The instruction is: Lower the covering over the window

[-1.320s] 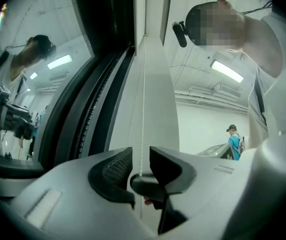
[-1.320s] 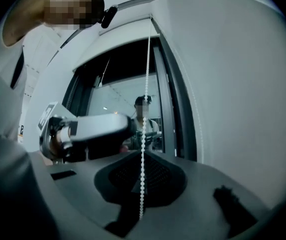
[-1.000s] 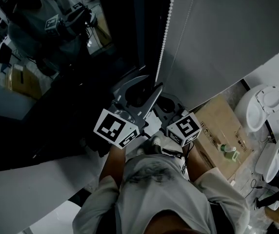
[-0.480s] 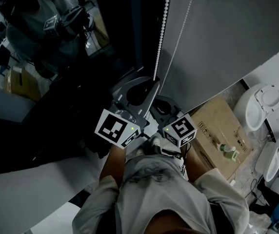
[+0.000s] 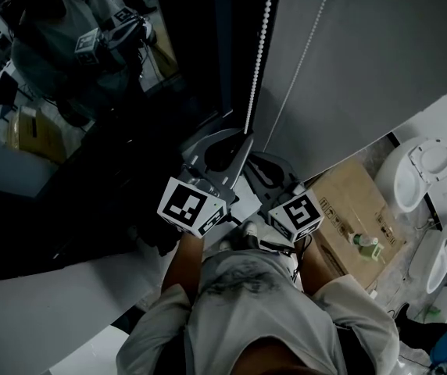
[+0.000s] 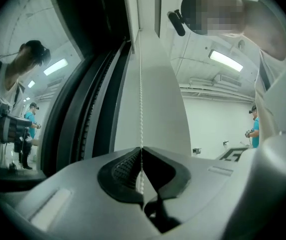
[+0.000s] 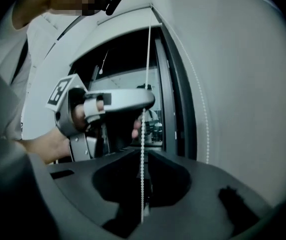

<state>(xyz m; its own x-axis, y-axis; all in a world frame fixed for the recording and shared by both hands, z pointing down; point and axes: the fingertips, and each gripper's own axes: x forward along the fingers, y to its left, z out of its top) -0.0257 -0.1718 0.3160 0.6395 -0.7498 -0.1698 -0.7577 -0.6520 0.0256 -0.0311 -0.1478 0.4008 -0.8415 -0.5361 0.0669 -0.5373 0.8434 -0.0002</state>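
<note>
My left gripper [image 6: 142, 149] pinches the bead chain [image 5: 259, 45]. Its jaws have just eased open a touch, with the chain still caught between them. My right gripper [image 7: 143, 153], just below, has its jaws pressed together on the same strand. The grey blind [image 5: 364, 53] hangs beside the dark window glass [image 5: 91, 92]. A cardboard box [image 5: 348, 209] lies down below me.

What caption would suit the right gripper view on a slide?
The right gripper pinches the bead chain of a grey roller blind beside the dark window.
</note>
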